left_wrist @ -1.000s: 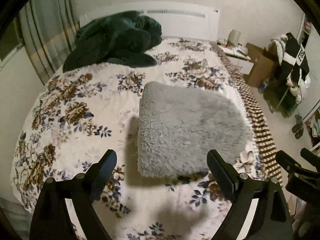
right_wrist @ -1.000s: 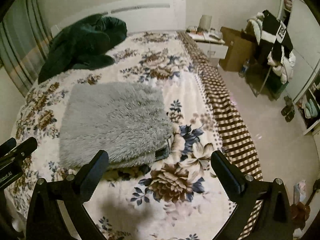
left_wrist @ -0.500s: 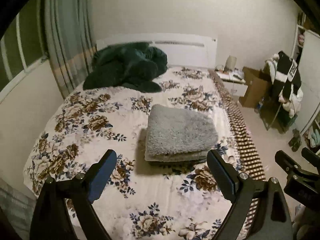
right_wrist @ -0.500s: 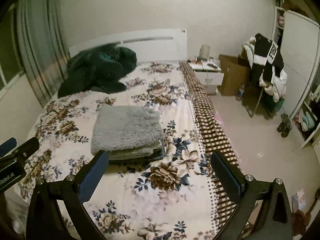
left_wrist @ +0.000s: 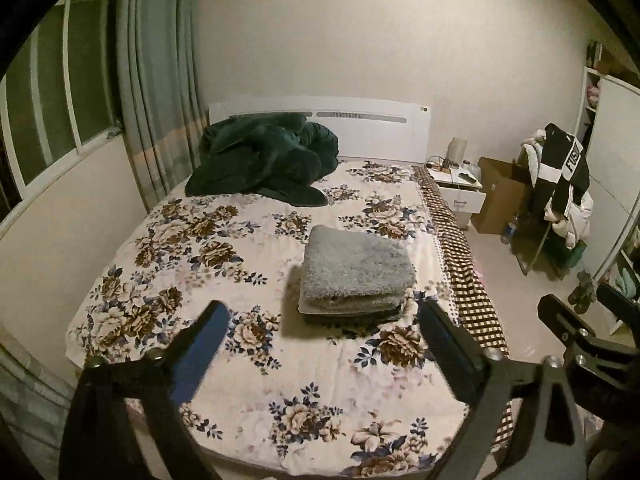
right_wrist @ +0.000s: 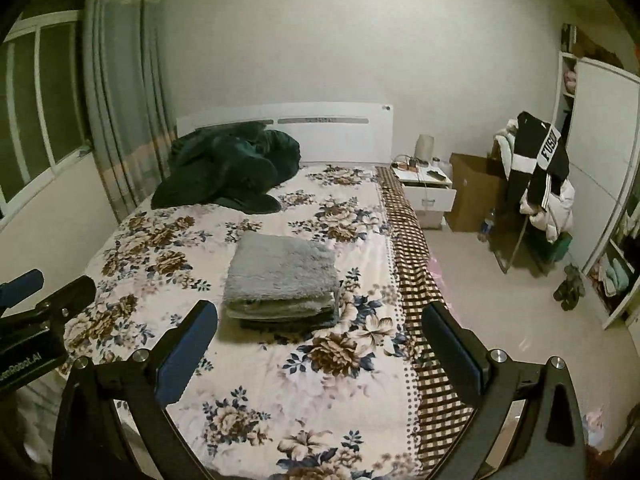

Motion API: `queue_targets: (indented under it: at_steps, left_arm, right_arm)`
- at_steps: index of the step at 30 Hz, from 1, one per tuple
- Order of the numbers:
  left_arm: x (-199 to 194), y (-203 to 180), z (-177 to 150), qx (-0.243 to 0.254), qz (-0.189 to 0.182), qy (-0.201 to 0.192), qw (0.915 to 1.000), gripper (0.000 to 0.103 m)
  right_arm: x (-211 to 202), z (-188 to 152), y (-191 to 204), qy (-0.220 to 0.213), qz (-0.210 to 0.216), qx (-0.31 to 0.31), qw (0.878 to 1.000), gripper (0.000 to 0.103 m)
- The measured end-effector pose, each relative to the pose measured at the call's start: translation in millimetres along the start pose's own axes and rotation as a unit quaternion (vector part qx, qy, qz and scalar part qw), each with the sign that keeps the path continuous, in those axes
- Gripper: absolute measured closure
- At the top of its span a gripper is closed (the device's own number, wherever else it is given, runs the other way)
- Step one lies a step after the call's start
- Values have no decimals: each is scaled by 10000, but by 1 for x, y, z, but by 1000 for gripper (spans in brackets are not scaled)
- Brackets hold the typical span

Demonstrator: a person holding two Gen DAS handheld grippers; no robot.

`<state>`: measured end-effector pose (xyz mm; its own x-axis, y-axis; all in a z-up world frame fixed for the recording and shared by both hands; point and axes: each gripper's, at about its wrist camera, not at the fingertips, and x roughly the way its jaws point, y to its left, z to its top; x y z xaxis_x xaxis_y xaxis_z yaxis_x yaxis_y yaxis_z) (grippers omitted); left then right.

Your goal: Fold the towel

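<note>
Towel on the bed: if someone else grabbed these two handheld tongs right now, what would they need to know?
Left tongs: open, empty, held back above the foot of the bed.
Right tongs: open, empty, alongside the left, also clear of the bed.
Grey towel: folded into a compact stack of layers, lying on the floral bedspread toward the bed's right side, touched by neither tongs.
Dark green blanket: bunched by the headboard, apart from the towel.
Done: the folding looks complete.
Left: probably nothing; at most, square up the layer edges facing the cameras.
</note>
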<state>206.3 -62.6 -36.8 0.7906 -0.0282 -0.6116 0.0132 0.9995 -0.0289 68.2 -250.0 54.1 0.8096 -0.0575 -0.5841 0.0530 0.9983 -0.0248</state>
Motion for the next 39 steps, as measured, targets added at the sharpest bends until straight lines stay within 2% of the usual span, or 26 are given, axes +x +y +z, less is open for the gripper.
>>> queue_targets:
  at_steps: [5,16,39]
  left_arm:
    - [-22,6,-3,34,65,-169,9998,1]
    - [-39,9,-20,10,-16,-87,10000,1]
    - [-48,8,-19,66,77,-191,9998,1]
  right_arm:
    - [-38,0,7,-142,-40,-10,9999,0]
    - [-60,1,11,-178,-28,55,9998,0]
    - [-67,8,13,-114,55,85,9999,0]
